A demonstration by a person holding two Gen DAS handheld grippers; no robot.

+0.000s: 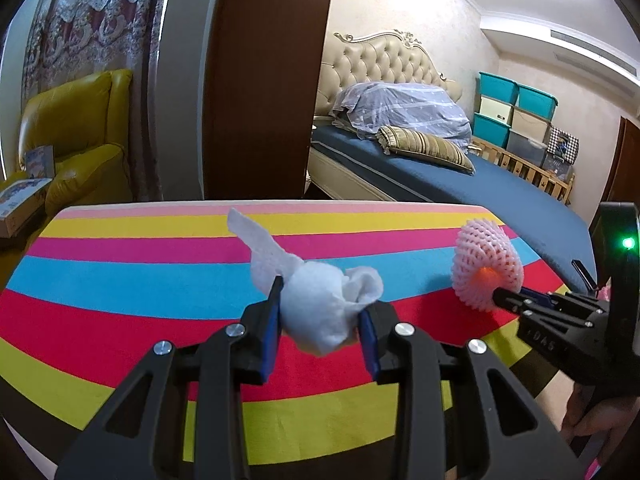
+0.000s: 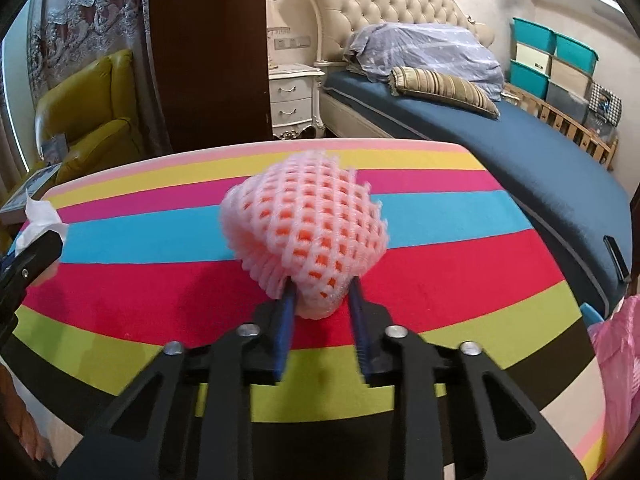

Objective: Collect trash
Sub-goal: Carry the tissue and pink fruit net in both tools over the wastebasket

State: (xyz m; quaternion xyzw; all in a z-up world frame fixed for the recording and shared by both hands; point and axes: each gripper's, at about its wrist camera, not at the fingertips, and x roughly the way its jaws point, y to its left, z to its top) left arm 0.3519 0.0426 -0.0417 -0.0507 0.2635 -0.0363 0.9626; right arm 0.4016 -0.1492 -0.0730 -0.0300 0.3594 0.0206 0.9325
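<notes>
A: Trash first. White tissue wad [image 1: 320,304] sits center of the left wrist view, pinched between the blue pads of the left gripper [image 1: 320,320], a loose flap sticking up toward upper left.

B: Touching the table?

A: Can't tell, it's over the red stripe of the striped table [image 1: 120,280]. Second piece: pink foam fruit net [image 2: 308,232], center of the right wrist view, orange showing through the mesh. Right gripper [image 2: 324,300] is pressed in on its lower end, pads squeezing the foam.

B: Each view catch the other tool?

A: Yes. In the left view the right gripper [image 1: 504,296] comes in from the right edge, tip at the net [image 1: 486,264], green light above it and a hand [image 1: 600,420] under it at lower right. In the right view the left gripper's finger pokes in at the left edge with a scrap of tissue [image 2: 40,220] beside it; the wad itself is out of frame.

B: Only-in-one-view stuff?

A: Right view has a white nightstand [image 2: 294,96] upper middle and a pink plastic bag [image 2: 616,352] at the lower right edge. Left view has boxes [image 1: 24,196] by the yellow armchair [image 1: 80,136] at left. Both show the bed [image 2: 520,152] with blue sheet and teal storage bins [image 1: 516,100] upper right.
</notes>
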